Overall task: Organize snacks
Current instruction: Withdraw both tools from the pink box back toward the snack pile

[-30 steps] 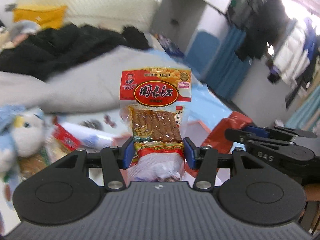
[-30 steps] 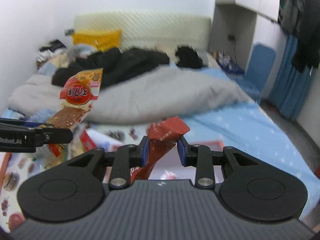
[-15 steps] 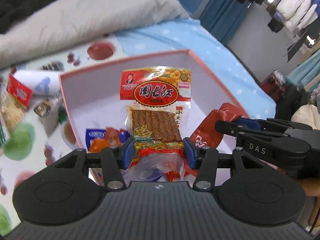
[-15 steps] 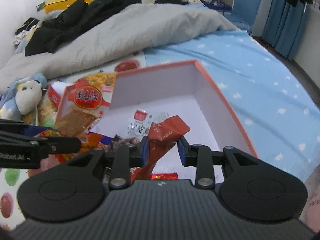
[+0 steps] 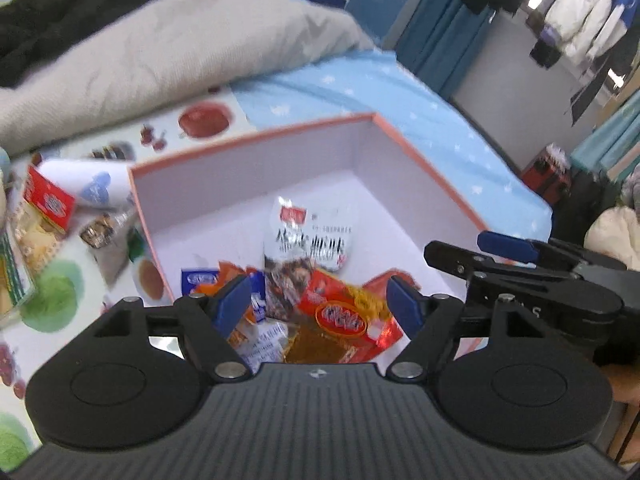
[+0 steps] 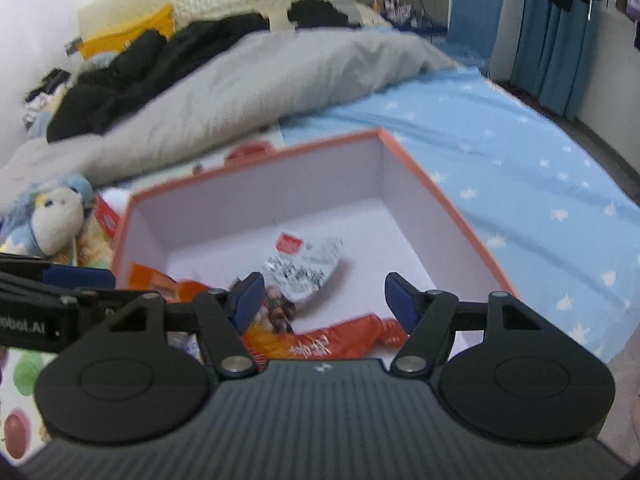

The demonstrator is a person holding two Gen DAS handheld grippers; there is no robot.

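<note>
Over the box (image 5: 420, 168), both grippers hang side by side, pointing down into it. Left gripper (image 5: 322, 304): jaws apart and opening, nothing pressed between the pads; the red-and-yellow pack (image 5: 340, 320) lies loose below them, on the heap in the near part of the box. Right gripper (image 6: 324, 300): jaws likewise apart and opening, pads clear; the orange-red pack (image 6: 344, 342) lies flat on the box floor beneath them, near the front wall.

Other contents of the box: a white-and-black pack (image 5: 308, 240) toward the middle, a blue-and-orange pack (image 5: 200, 280) by the left wall.

Outside the box, to its left on the printed mat (image 5: 52, 292): a red-labelled snack (image 5: 48, 200), a white tube-shaped pack (image 5: 88, 184) and small wrappers, still unsorted. A plush toy (image 6: 56, 216) also sits left of the box.

Step in hand, as judged: release of two packs into the box, one per gripper. Both look dropped already.

Next move calls for: jaws kept wide, both grippers lifted clear of the box walls without catching the loose packs, then travel left of the box to the remaining snacks. Film packs are thin and slippery; a grasp across the flat body would likely hold best.
</note>
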